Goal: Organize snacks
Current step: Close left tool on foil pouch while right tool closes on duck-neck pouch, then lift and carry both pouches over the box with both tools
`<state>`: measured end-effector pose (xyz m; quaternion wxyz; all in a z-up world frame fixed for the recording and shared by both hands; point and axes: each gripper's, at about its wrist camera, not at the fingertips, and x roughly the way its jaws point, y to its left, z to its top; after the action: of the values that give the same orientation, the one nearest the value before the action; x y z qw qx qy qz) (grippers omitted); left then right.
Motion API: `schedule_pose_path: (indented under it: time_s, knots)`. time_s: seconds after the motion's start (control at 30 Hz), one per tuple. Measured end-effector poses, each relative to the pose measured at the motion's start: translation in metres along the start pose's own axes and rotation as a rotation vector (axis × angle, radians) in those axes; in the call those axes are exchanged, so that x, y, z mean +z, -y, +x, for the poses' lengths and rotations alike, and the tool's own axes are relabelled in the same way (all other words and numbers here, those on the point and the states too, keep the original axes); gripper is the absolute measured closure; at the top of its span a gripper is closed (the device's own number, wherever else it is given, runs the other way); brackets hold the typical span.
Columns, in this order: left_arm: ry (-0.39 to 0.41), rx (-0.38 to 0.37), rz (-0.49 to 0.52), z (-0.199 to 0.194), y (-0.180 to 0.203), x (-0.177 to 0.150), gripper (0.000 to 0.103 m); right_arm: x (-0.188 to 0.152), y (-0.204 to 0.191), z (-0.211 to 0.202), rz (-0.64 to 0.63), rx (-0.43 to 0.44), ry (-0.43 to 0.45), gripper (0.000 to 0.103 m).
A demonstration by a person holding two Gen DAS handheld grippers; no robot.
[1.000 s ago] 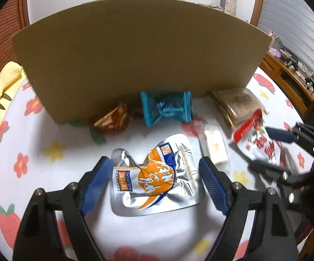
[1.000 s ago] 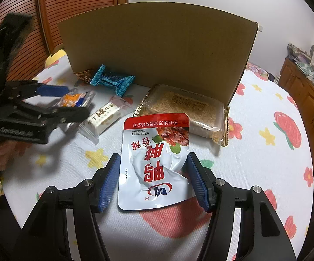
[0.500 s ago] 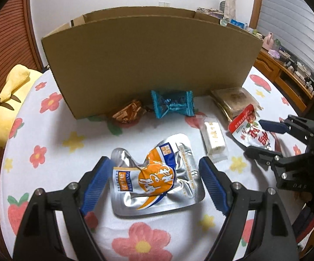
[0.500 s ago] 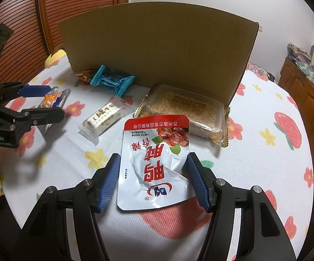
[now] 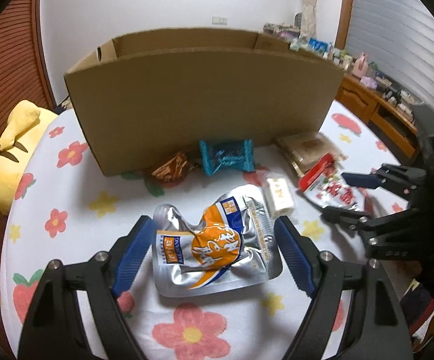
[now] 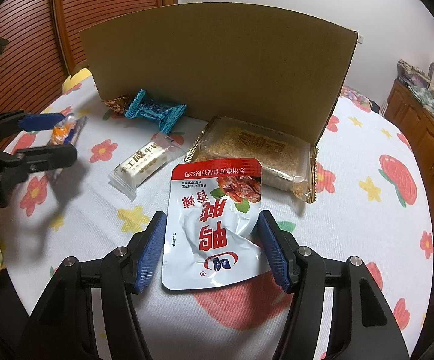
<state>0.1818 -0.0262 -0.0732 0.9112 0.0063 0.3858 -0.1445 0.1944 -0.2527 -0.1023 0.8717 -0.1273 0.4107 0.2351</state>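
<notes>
The left gripper (image 5: 213, 255) grips the silver pouch (image 5: 213, 240) by its side edges. The right gripper (image 6: 212, 249) grips the white pouch (image 6: 213, 225) likewise, long axis pointing ahead. The cardboard box (image 5: 204, 102) stands directly beyond both, top open.

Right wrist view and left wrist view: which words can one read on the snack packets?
"鸭脖", "香辣": on the red pouch, upside down.
"食品有限公司": on its red top band; the characters before it are too small.
White candy bar, blue candy, silver pouch: print blurred, unreadable.
</notes>
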Motion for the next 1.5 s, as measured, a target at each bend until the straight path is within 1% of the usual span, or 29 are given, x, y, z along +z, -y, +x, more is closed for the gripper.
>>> schedule_pose_path:
  time_s: [0.17, 0.4, 0.7, 0.87, 1.1, 1.3, 1.5]
  knots:
    - [0.053, -0.043, -0.008, -0.023, 0.0, 0.005, 0.021, 0.001, 0.001, 0.0, 0.005, -0.001, -0.002, 0.041]
    - [0.097, -0.061, -0.015, -0.046, 0.001, 0.015, 0.021, 0.002, 0.001, -0.003, 0.018, 0.004, 0.007, 0.043]
    - [0.103, -0.058, -0.017, -0.049, 0.0, 0.018, 0.021, 0.002, 0.004, -0.008, 0.022, 0.015, 0.027, 0.045]
    - [0.11, -0.06, -0.014, -0.051, 0.001, 0.02, 0.021, 0.007, 0.002, -0.022, 0.018, 0.018, 0.056, 0.045]
    - [0.147, -0.058, 0.009, -0.062, 0.005, 0.037, 0.021, 0.029, 0.004, -0.052, 0.016, 0.03, 0.128, 0.045]
    - [0.199, -0.062, 0.03, -0.075, 0.005, 0.069, 0.021, 0.056, 0.005, -0.078, 0.0, 0.03, 0.196, 0.044]
    - [0.218, -0.051, 0.039, -0.073, -0.001, 0.1, 0.021, 0.091, 0.016, -0.09, -0.002, 0.039, 0.248, 0.044]
